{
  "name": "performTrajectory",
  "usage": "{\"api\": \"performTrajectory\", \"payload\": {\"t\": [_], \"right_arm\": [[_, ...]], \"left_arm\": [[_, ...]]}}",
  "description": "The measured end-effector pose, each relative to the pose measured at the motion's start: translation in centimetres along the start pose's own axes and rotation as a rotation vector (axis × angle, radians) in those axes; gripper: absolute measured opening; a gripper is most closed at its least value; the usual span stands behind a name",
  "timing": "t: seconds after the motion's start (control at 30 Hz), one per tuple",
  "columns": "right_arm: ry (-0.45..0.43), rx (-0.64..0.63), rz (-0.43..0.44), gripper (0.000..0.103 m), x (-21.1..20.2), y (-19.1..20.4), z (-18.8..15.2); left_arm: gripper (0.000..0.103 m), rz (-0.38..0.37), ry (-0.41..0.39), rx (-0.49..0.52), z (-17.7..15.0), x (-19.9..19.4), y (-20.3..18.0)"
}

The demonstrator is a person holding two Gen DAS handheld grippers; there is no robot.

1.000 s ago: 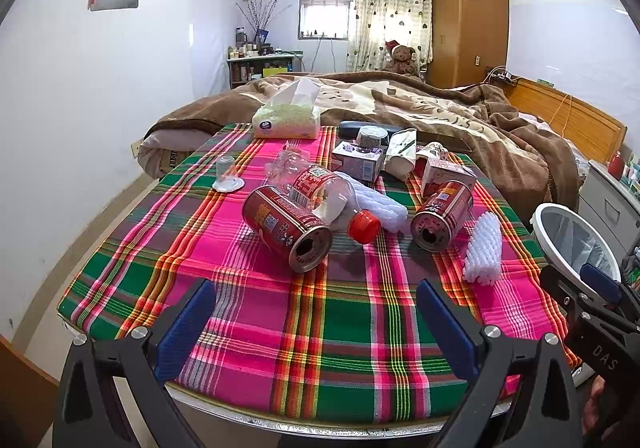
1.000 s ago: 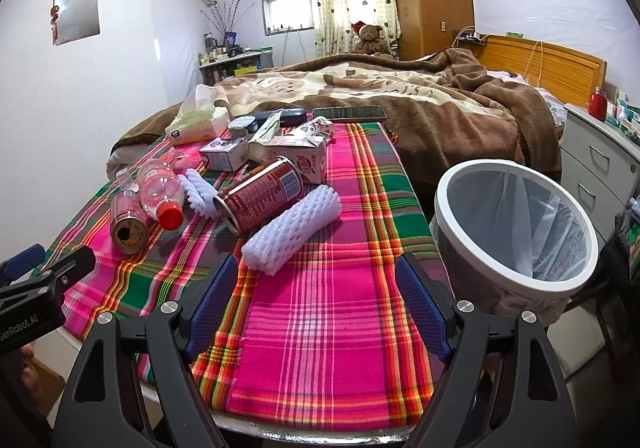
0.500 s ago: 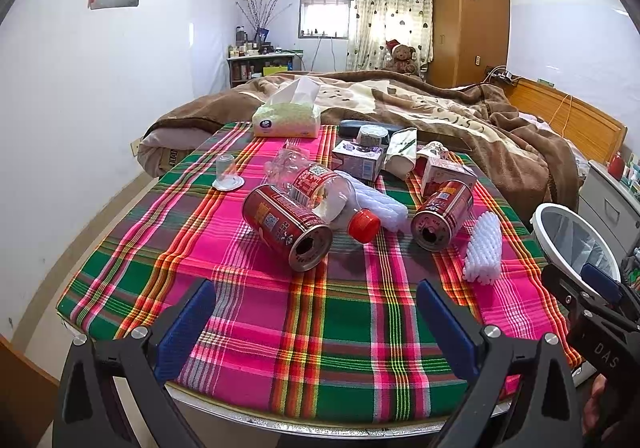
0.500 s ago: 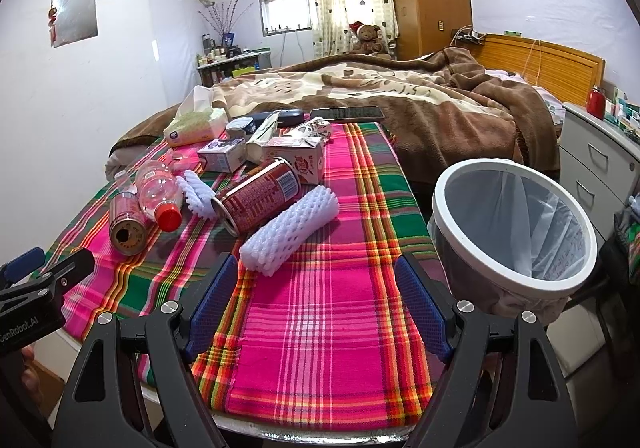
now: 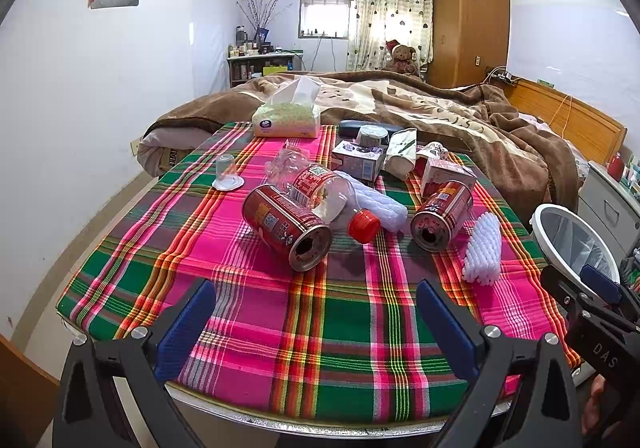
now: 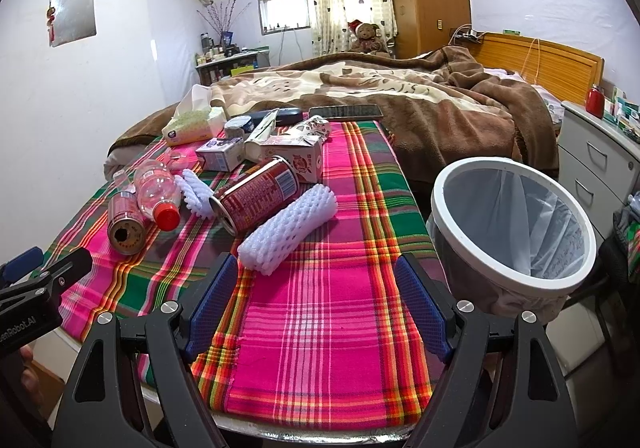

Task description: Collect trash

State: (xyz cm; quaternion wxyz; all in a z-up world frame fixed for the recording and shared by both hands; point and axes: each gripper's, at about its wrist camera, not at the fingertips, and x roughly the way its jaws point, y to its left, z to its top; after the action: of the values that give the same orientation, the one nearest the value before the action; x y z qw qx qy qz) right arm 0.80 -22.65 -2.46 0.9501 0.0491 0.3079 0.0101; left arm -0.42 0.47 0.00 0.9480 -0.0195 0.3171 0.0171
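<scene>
I have both grippers over the near edge of the tabletop (image 5: 248, 312), fingers spread wide and empty: left gripper (image 5: 316, 322), right gripper (image 6: 318, 302). From the left gripper, one can (image 5: 286, 232) lies on its side at 12 o'clock, a bottle (image 5: 332, 200) touching it. From the right gripper, a foam sleeve (image 6: 288, 234) lies at 12, the bin (image 6: 512, 232) at 2.

White walls surround a bed (image 5: 420, 108); behind it, a wardrobe (image 5: 468, 20), a curtained window (image 5: 324, 16), and a shelf (image 5: 260, 66).
</scene>
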Motion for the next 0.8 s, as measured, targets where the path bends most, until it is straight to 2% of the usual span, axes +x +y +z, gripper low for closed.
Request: {"api": "performTrajectory", "payload": {"t": [0.8], "right_arm": [[0.001, 0.001, -0.002, 0.082, 0.08, -0.02, 0.03]], "left_arm": [[0.102, 0.001, 0.002, -0.001, 0.14, 0.15, 0.1]]}}
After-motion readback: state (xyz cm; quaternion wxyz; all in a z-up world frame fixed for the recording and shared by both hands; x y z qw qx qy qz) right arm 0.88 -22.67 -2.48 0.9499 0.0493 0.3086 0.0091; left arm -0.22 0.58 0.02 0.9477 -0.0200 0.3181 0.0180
